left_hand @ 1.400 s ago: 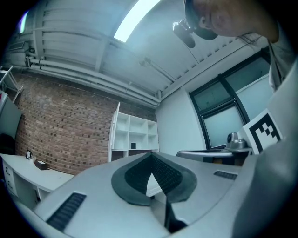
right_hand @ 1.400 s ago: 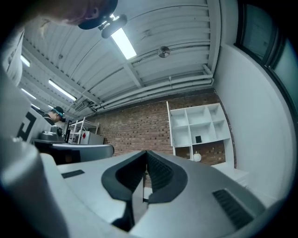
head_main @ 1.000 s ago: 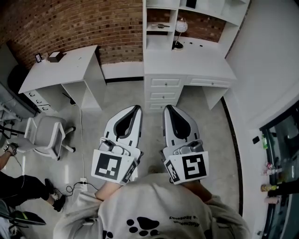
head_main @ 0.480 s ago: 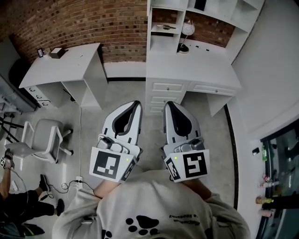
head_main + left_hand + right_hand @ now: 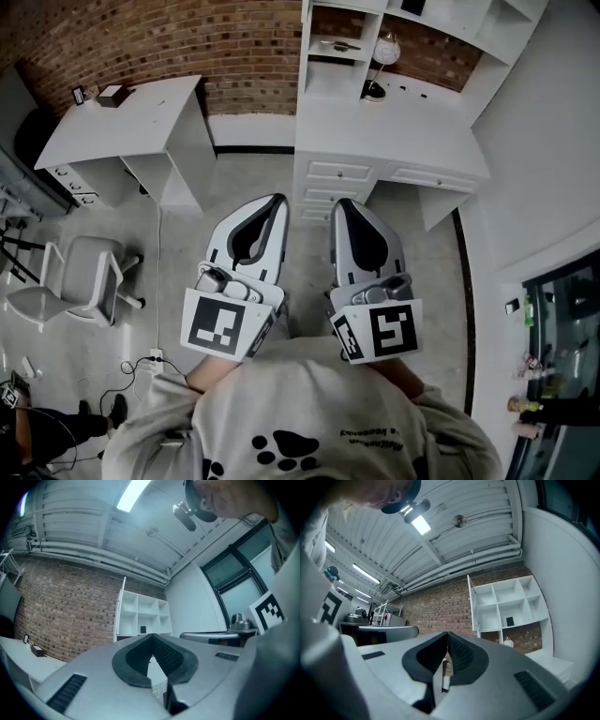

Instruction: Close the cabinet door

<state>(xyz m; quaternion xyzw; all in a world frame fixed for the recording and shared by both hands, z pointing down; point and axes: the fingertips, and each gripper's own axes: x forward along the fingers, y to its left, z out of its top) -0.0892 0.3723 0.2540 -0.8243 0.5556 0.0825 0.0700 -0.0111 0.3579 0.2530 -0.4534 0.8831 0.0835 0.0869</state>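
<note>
A white desk (image 5: 389, 141) with an open-shelf hutch (image 5: 337, 56) stands against the brick wall, ahead of me. The hutch (image 5: 508, 604) has a narrow white cabinet door (image 5: 471, 603) swung open at its left side, seen nearly edge-on. That door (image 5: 121, 609) also shows as a thin strip beside the shelves (image 5: 143, 616). My left gripper (image 5: 279, 199) and right gripper (image 5: 339, 202) are held side by side over the floor, short of the desk drawers (image 5: 333, 173). Both are shut with nothing between the pads, tips meeting (image 5: 152, 635) (image 5: 447, 633).
A second white desk (image 5: 122, 122) stands at the left by the brick wall (image 5: 187, 37). A grey office chair (image 5: 80, 281) and cables (image 5: 150, 361) are on the floor at left. A white wall (image 5: 544, 141) runs along the right. A small lamp (image 5: 384, 52) sits in the hutch.
The desk and hutch have drawn nearer and the chair has slid left as I walk forward. Both grippers keep their place in view and stay shut.
</note>
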